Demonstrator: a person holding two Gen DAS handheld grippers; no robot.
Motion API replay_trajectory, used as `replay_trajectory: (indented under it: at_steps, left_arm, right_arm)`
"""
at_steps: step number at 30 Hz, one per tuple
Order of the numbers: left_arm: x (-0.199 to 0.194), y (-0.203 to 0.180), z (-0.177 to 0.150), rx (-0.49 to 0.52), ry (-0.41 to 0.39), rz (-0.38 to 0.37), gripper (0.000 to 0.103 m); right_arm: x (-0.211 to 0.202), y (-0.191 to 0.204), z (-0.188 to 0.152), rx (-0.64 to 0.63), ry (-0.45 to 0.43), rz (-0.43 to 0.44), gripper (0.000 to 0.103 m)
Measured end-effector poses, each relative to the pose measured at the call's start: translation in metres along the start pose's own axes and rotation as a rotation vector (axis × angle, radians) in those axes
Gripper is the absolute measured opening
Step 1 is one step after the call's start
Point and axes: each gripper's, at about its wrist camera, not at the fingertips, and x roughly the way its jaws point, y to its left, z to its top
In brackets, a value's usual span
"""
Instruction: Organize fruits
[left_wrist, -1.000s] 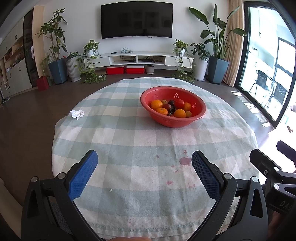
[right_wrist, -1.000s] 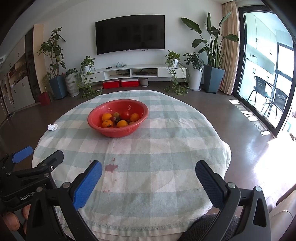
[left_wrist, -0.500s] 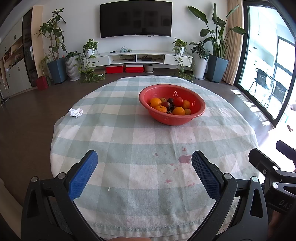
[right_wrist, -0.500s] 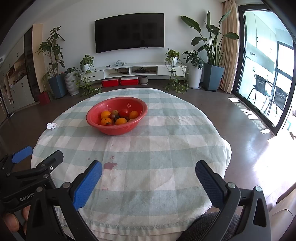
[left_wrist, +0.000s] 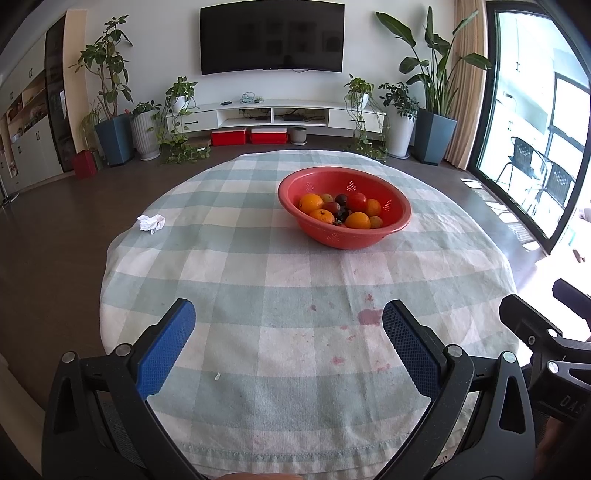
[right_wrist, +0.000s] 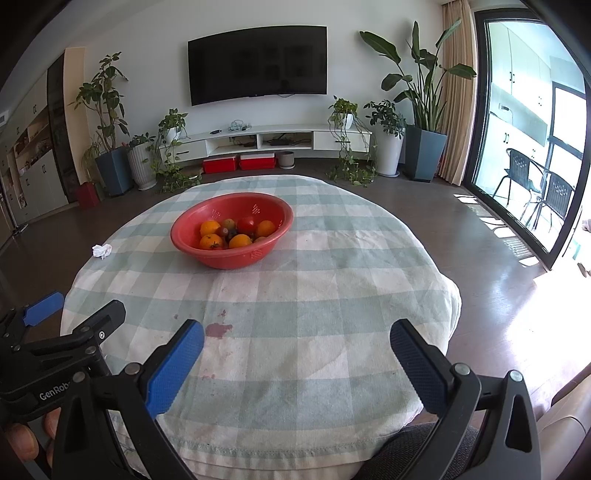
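Note:
A red perforated bowl (left_wrist: 399, 218) (right_wrist: 184, 240) stands on the far half of a round table under a green-and-white checked cloth (left_wrist: 258, 280) (right_wrist: 332, 280). In it lie several oranges (left_wrist: 311, 203) (right_wrist: 209, 228), a red tomato (left_wrist: 356, 201) (right_wrist: 246, 225) and some small dark fruits (left_wrist: 340, 199). My left gripper (left_wrist: 288, 345) hangs open over the near edge, nothing between its blue pads. My right gripper (right_wrist: 295, 363) is open too, beside it on the right, well short of the bowl.
A crumpled white tissue (left_wrist: 151, 222) (right_wrist: 102, 250) lies near the table's left edge. Reddish stains (left_wrist: 369, 316) (right_wrist: 218, 329) mark the near cloth. Beyond the table are a TV wall, potted plants and a glass door at the right.
Both wrist views have tilted or drawn back slightly, so the bowl sits a little higher and farther in the frames. Both grippers remain open and empty.

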Motion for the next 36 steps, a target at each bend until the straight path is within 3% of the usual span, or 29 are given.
replay_trajectory:
  at_steps: [36]
  left_arm:
    - [-0.0011, -0.0004, -0.0055, -0.008, -0.003, 0.001, 0.103]
  right_arm:
    - [-0.002, -0.0062, 0.001, -0.002, 0.014, -0.006, 0.103]
